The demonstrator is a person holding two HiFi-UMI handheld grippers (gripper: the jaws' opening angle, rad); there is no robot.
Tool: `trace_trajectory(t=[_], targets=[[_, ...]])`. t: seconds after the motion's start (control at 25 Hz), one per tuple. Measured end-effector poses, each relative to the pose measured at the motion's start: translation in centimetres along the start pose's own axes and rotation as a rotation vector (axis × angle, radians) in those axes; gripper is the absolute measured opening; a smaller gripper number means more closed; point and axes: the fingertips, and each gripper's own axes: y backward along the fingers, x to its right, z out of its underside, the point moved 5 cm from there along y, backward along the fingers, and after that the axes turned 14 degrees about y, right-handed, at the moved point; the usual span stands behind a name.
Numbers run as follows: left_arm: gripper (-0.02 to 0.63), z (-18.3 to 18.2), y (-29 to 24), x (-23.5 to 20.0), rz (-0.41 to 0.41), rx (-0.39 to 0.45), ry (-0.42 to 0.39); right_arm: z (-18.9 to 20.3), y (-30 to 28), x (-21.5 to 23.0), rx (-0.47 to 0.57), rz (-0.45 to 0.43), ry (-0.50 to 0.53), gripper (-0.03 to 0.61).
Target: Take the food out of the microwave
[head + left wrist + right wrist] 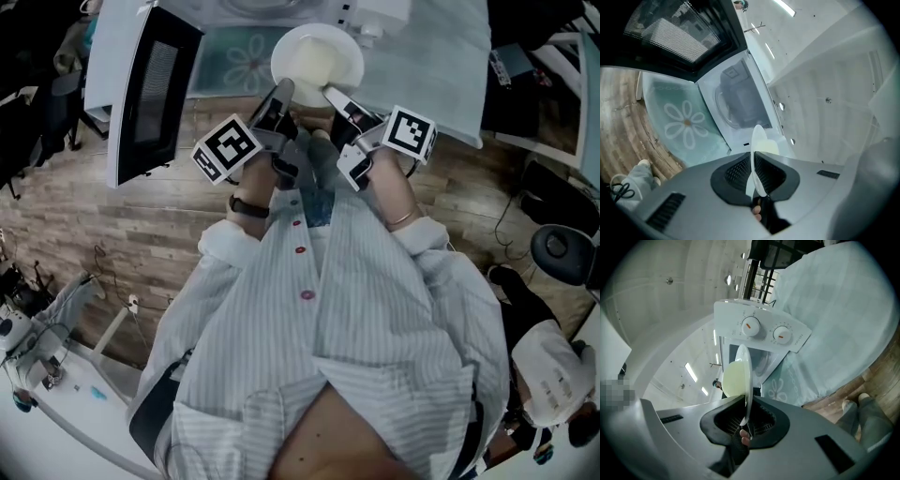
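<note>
In front of the open microwave (761, 331), our left gripper (280, 94) and right gripper (335, 96) each pinch the plate (317, 56) rim; we should move both together, level.

The plate (317, 56) sits between my left gripper (282, 92), on its left rim, and my right gripper (334, 94), on its right rim. The microwave (761, 331) stands behind it, its door (155, 84) open on my left.
</note>
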Motion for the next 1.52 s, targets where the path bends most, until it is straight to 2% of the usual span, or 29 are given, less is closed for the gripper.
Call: trace_trajectory(t=[0.2,0.64,1.52], targets=[[0.034,1.2,0.3,1.4,0.022,-0.045,0.0,-0.2,1.9,-1.2,0.044,0.005,0.012,0.046],[0.034,1.2,0.0,2.1,0.044,-0.099,-0.026,-0.1,2.7,-1.6,0.099,0.036,0.008,0.046],[0.034,1.1,-0.1,2.4,0.053,-0.115,-0.033,-0.2,2.7,-1.8,0.118,0.023,0.028,0.046]])
